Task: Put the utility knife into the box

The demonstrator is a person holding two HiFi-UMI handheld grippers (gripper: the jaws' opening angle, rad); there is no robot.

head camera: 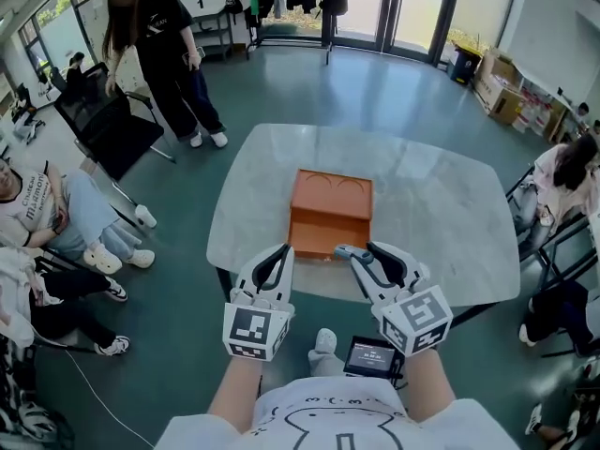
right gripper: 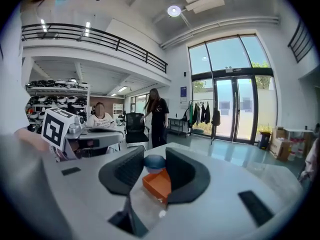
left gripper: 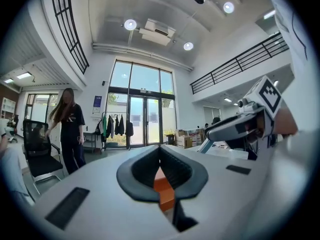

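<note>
While the left tongs (left gripper: 160,149) are closed empty, the right tongs (right gripper: 155,156) clamp the utility knife (right gripper: 154,163).

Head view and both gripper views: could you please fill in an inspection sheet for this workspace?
Surface: pale marbled table, holding only the box.
Job's things: orange box open at mid-table, nothing visible inside; blue-grey utility knife held in the air, not yet in the box.
Clutter: nothing seen on the table.
Grippers: left gripper has its tips together and is empty; right gripper is closed on the utility knife. Both are over the table's near edge.
Cables: thin pale cable on the floor at left.
Surroundings: standing person, black chair, seated person at left, cardboard boxes at far right.
</note>
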